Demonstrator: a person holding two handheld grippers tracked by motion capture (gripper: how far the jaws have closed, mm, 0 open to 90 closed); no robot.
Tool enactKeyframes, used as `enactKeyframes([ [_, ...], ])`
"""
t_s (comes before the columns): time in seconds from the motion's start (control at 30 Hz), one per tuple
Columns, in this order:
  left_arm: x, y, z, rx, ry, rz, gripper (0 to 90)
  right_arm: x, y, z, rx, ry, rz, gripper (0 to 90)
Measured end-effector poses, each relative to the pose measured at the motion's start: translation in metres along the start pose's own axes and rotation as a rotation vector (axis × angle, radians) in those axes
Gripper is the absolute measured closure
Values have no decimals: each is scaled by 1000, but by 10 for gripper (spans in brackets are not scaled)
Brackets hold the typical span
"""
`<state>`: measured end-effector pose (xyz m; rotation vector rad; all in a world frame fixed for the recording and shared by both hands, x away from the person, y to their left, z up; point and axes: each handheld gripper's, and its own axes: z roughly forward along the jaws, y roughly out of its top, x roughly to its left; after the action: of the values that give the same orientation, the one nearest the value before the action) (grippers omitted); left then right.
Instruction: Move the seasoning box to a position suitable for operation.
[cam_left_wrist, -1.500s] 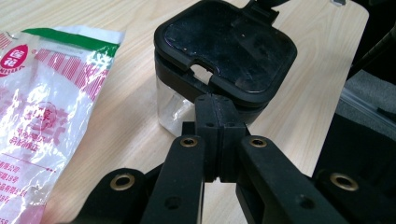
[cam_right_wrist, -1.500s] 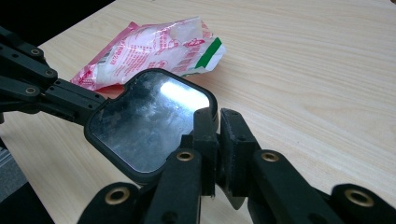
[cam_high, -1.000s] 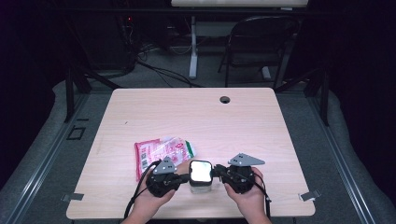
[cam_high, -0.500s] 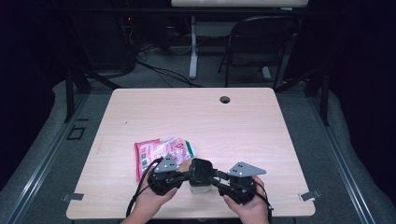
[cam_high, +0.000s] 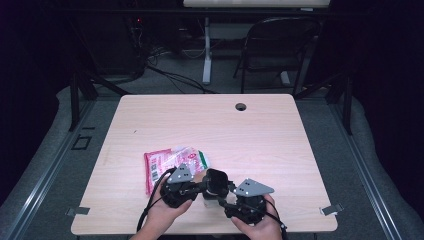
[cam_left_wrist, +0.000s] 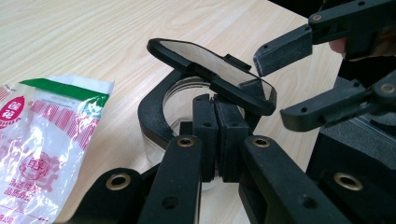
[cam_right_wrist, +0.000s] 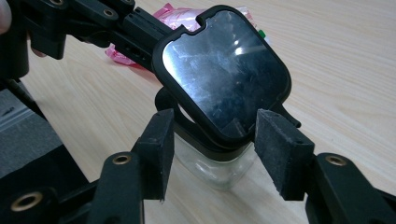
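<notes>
Glass jar (cam_right_wrist: 215, 170): on bench (cam_high: 280, 145), hinged lid (cam_right_wrist: 223, 72) tilted up
Left claw (cam_left_wrist: 215, 140): clamped on jar rim
Right claw (cam_right_wrist: 212, 151): open, jaws flanking lid's hinge edge, lid directly ahead

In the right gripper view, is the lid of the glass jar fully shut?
No, the lid is tilted up, hinged open above the glass jar, with its inner face showing.
</notes>
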<state>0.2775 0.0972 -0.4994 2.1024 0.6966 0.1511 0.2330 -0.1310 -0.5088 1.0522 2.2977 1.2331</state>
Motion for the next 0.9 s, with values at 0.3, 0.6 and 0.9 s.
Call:
enactKeyframes([
  [0.3, 0, -1, 0, -1, -2, 1, 863, 5, 2, 7, -11, -64, -27, 461],
  [0.6, 5, -6, 6, 15, 49, -26, 688, 5, 1, 6, -20, -64, -27, 476],
  [0.9, 7, -10, 12, 13, 63, -59, 628, 5, 0, 6, -21, -63, -25, 476],
])
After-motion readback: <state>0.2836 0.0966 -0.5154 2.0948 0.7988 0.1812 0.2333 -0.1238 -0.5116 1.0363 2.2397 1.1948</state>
